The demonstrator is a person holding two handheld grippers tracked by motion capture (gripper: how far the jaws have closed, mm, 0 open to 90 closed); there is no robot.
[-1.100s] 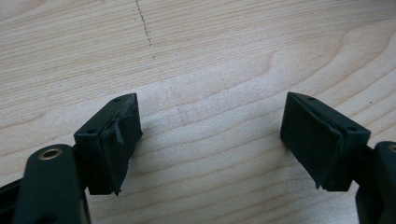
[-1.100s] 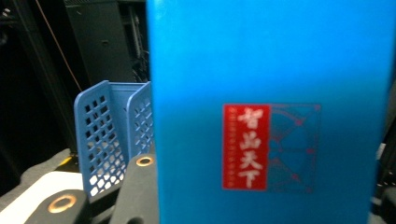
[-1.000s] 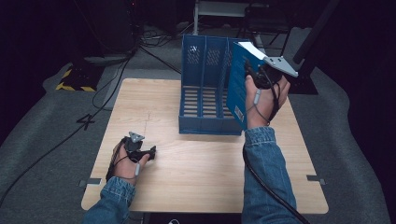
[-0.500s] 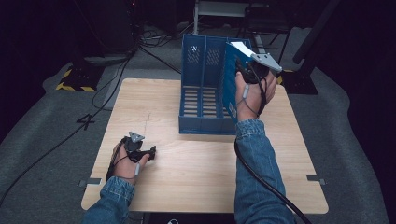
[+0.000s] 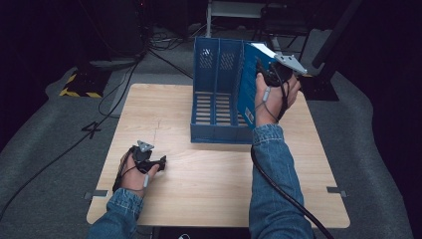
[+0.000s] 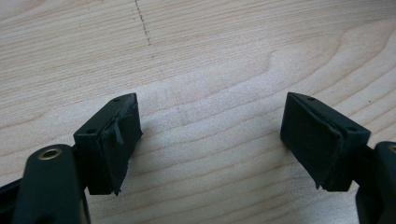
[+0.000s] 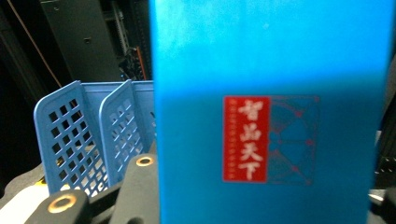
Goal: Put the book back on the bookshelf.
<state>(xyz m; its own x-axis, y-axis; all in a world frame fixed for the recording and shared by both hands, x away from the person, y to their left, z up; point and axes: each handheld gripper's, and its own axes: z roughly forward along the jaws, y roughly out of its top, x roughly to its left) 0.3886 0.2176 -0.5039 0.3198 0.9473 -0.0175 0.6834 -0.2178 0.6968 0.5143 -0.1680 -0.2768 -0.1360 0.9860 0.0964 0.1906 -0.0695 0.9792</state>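
Note:
A blue three-slot file rack stands at the table's far middle; its perforated dividers also show in the right gripper view. My right gripper is shut on a tall blue book, held upright at the rack's right end. The book's cover bears a red label with white characters and hides most of the jaws; one black finger shows beside it. My left gripper rests low at the table's near left, open, with bare wood between its pads.
The light wooden table has free room in front of the rack and to its left. Cables cross the grey floor at the left, near a yellow-and-black striped block. Dark equipment and a stand sit behind the rack.
My right hand has shifted a little to the left with the book, closer over the rack's right end. The left hand has stayed in place.

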